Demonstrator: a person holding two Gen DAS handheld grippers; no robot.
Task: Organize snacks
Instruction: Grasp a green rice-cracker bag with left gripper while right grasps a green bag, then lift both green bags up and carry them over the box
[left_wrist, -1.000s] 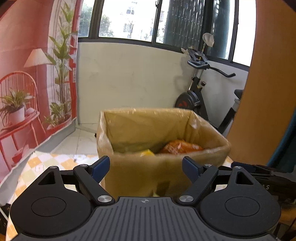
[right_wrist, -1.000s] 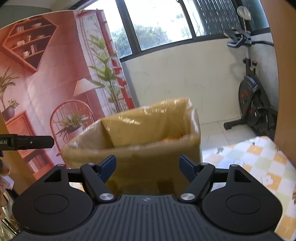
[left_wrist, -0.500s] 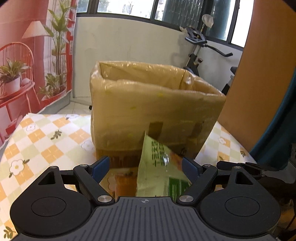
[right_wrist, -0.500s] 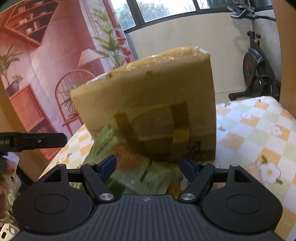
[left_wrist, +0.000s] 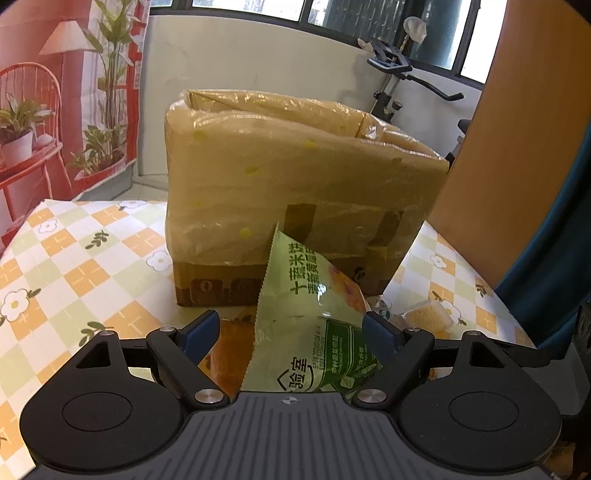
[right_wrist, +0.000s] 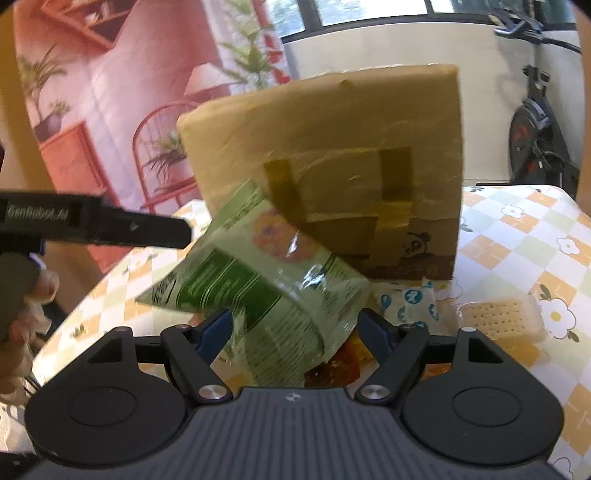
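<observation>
A cardboard box (left_wrist: 295, 192) wrapped in clear film stands on the checkered tablecloth; it also shows in the right wrist view (right_wrist: 332, 162). A green snack bag (left_wrist: 314, 325) leans against its front, also seen in the right wrist view (right_wrist: 266, 291). My left gripper (left_wrist: 290, 328) is open with the bag between its fingers, not clamped. My right gripper (right_wrist: 295, 325) is open around the bag's lower end. An orange packet (right_wrist: 340, 365) lies under the bag.
A cracker pack (right_wrist: 498, 321) and a small blue-and-white packet (right_wrist: 410, 302) lie on the tablecloth (left_wrist: 74, 273) right of the bag. The left gripper's body (right_wrist: 92, 225) reaches in at left. An exercise bike (left_wrist: 399, 81) stands behind. An orange panel (left_wrist: 517, 166) is at right.
Both grippers have dropped from above the box's opening down to its front and moved closer to the green bag, which now sits between the fingers of each.
</observation>
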